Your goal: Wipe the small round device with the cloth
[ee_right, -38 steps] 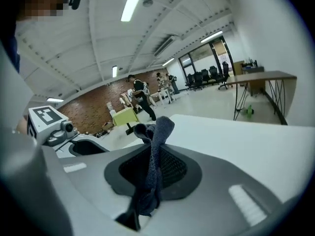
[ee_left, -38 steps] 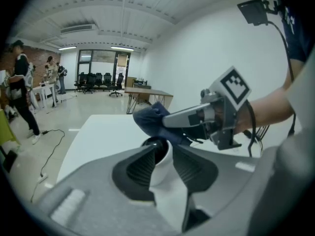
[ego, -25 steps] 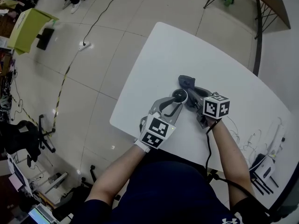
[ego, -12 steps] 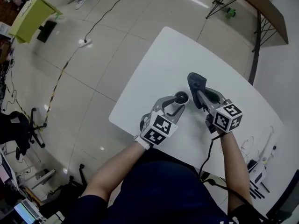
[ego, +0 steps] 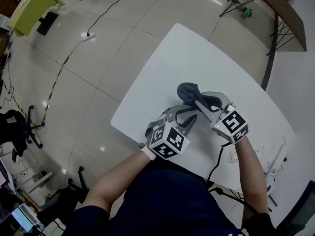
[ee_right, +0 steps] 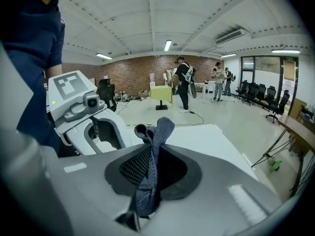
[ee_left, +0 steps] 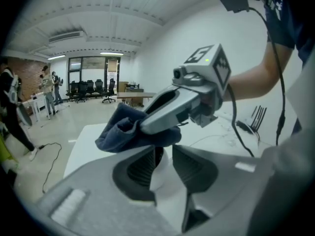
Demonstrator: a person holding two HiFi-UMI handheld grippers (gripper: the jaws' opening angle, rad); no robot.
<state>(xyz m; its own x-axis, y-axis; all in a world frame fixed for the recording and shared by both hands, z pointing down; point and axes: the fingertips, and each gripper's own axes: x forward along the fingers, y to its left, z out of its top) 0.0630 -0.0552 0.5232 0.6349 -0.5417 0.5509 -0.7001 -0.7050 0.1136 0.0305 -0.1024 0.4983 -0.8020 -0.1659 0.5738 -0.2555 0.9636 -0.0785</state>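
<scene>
The small round device (ee_left: 161,173), pinched in our just-closing left fingers (ee_left: 140,169), sits under the cloth (ee_left: 123,132) our right fingers (ee_right: 133,166) clamp, so we judge wiping underway.

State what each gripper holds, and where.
Right gripper pinches the dark blue cloth mid-fold. Left gripper: jaws, just closing, straddle the small white round device at its sides; grip unclear.

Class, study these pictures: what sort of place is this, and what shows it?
Probably an open-plan office or lab: rows of office chairs, a brick wall and a ceiling strip light.
</scene>
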